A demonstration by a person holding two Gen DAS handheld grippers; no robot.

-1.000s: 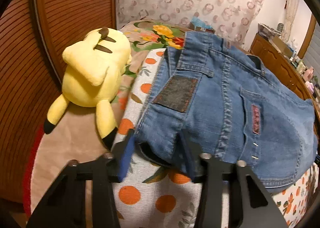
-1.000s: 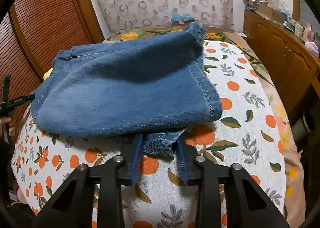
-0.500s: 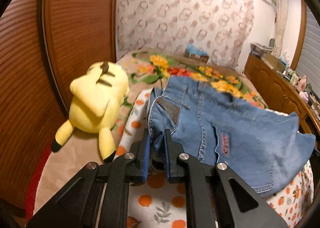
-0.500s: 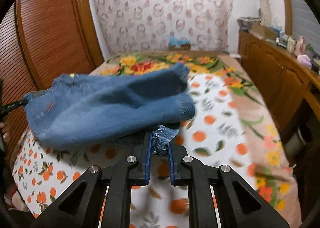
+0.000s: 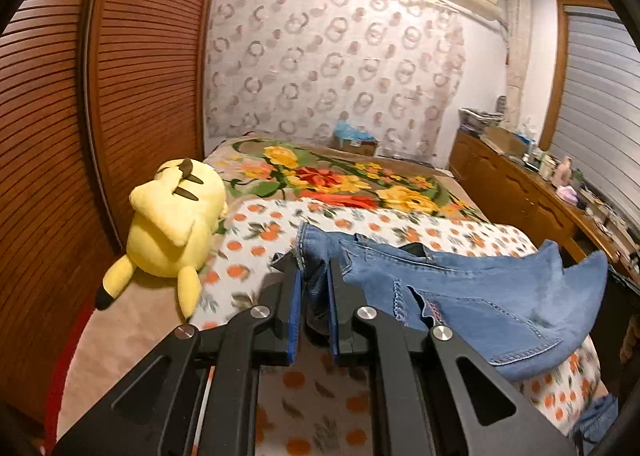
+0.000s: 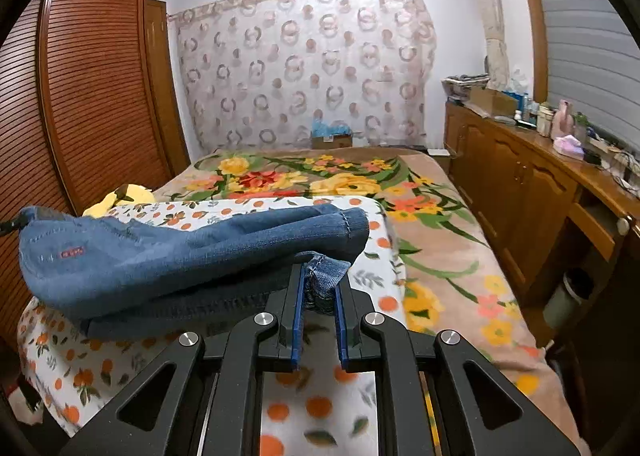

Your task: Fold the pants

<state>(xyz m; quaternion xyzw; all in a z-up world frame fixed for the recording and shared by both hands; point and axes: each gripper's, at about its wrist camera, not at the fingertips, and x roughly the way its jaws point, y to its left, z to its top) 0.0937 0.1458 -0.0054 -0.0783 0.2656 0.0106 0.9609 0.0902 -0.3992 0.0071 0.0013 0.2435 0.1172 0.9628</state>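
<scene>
Left gripper (image 5: 313,283) and right gripper (image 6: 320,283) each pinch denim. The jeans (image 6: 168,256) hang lifted above the orange-print sheet (image 6: 320,408), yellow plush toy (image 5: 176,224) far left.

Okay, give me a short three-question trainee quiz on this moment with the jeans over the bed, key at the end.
1. True or false: the left gripper is shut on the blue denim pants.
2. What does the right gripper pinch? A) the orange-print white cloth B) a frayed denim edge C) nothing
3. Fill in: the yellow plush toy lies near the ____ gripper.

Key: 1 true. 2 B. 3 left.
</scene>
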